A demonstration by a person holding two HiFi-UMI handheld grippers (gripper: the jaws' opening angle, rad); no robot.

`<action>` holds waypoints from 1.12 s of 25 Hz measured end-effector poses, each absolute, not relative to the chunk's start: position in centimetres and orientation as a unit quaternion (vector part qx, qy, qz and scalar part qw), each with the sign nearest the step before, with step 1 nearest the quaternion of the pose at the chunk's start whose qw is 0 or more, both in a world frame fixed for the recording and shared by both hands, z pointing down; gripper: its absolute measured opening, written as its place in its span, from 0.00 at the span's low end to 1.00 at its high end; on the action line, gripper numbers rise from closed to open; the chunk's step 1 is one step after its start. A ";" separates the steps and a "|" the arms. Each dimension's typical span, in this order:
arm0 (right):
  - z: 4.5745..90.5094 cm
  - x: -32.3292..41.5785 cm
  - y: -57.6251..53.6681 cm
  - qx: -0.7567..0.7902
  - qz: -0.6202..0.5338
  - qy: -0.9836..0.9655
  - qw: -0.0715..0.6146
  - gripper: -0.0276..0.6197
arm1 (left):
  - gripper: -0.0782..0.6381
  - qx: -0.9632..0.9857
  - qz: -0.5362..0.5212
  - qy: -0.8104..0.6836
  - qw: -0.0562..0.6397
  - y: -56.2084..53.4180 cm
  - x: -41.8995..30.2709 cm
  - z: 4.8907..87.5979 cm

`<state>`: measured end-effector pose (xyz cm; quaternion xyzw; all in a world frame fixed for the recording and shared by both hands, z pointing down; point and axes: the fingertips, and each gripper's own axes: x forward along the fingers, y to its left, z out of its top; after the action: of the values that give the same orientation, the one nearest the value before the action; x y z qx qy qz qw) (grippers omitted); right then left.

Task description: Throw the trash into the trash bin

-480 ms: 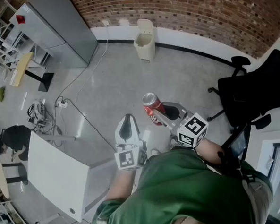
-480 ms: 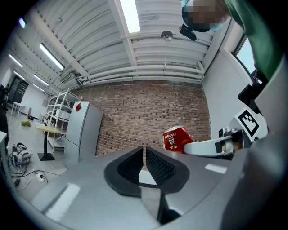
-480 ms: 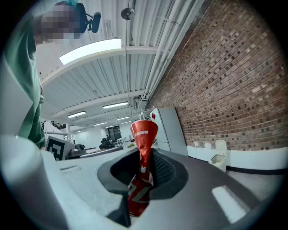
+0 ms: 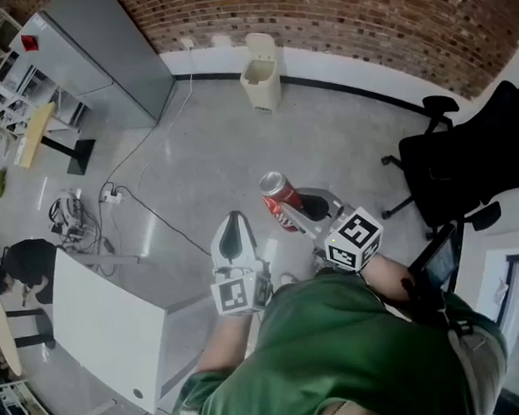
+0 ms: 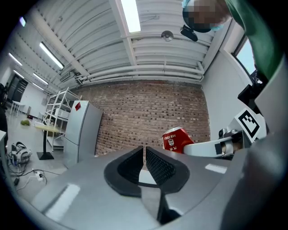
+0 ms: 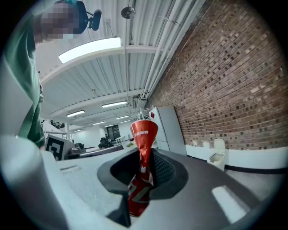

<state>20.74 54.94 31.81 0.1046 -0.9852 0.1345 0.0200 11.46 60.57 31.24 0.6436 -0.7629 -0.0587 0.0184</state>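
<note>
A crushed red drink can (image 4: 281,201) is pinched in my right gripper (image 4: 305,210), held out above the grey floor. In the right gripper view the can (image 6: 143,152) stands squeezed flat between the jaws, its top flaring upward. My left gripper (image 4: 232,236) is beside it on the left, jaws shut with nothing between them. The left gripper view shows the can (image 5: 177,139) off to the right of its closed jaws. A cream trash bin (image 4: 261,70) with its lid up stands far ahead against the brick wall; it also shows small at the right in the right gripper view as the bin (image 6: 218,157).
A grey cabinet (image 4: 114,49) stands at the far left by the brick wall. A white table (image 4: 109,330) is close on my left, with cables (image 4: 110,196) on the floor. A black office chair (image 4: 454,160) is on the right. Open floor lies between me and the bin.
The whole scene has shifted slightly; the bin now sits a little higher and further left in the head view. Both grippers keep their hold and pose.
</note>
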 end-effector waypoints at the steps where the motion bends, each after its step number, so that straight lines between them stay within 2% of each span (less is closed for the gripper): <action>1: 31.8 20.7 55.0 0.105 0.134 -0.985 0.021 0.14 | 0.15 0.644 -0.059 -0.763 0.019 60.6 11.4 31.2; 28: 31.6 19.5 55.0 0.134 0.130 -0.982 0.023 0.14 | 0.15 0.668 -0.030 -0.743 0.016 61.0 10.6 32.2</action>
<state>19.49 55.03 31.63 0.1338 -0.9821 0.1305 0.0231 10.55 60.98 32.15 0.6681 -0.7433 -0.0302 0.0163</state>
